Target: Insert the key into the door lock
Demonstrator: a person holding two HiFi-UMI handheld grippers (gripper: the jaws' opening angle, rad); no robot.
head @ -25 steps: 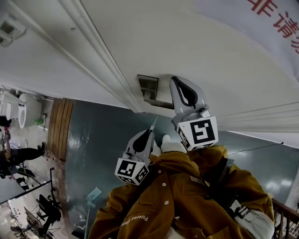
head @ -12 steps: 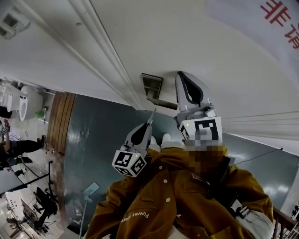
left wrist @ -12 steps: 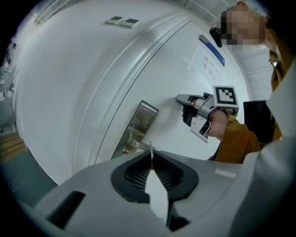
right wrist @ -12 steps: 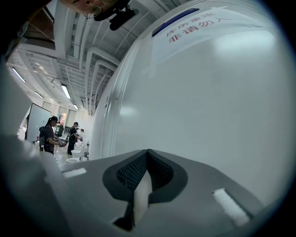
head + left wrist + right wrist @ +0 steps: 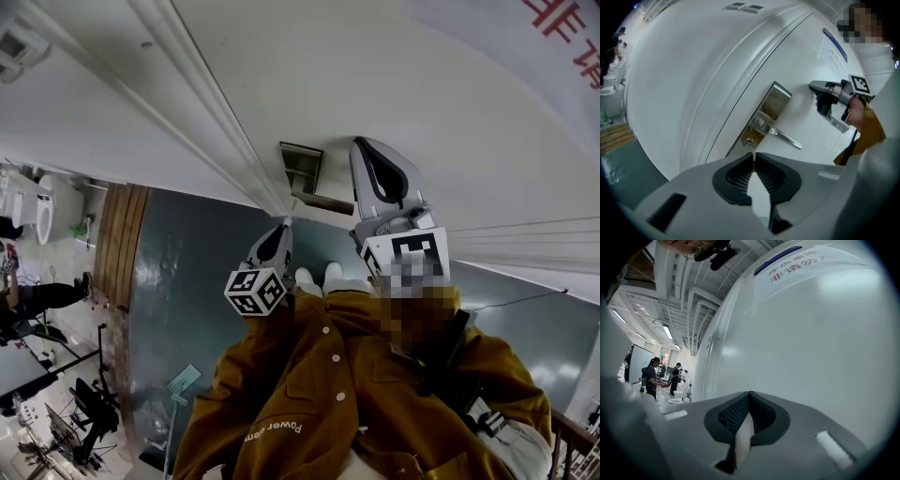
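Note:
A white door (image 5: pixel 693 70) carries a metal lock plate (image 5: pixel 774 104) with a lever handle (image 5: pixel 785 138) and a round keyhole (image 5: pixel 749 140) below it. My left gripper (image 5: pixel 753 157) is shut on a thin silver key (image 5: pixel 753 153); the key's tip points at the keyhole, a short gap away. In the head view the left gripper (image 5: pixel 284 228) sits just under the lock plate (image 5: pixel 300 171). My right gripper (image 5: pixel 364 148) is shut with nothing in it, held against the door to the right of the plate, and faces bare door (image 5: pixel 811 333) in its own view (image 5: pixel 749 394).
A door frame edge (image 5: pixel 202 103) runs diagonally left of the lock. A sign with red characters (image 5: pixel 562 28) hangs on the door at upper right. The person's brown jacket (image 5: pixel 328 403) fills the lower head view. People and desks (image 5: pixel 656 376) stand far off.
My left gripper has risen with the key toward the lock plate, bringing the key tip close to the keyhole. The right gripper has barely shifted.

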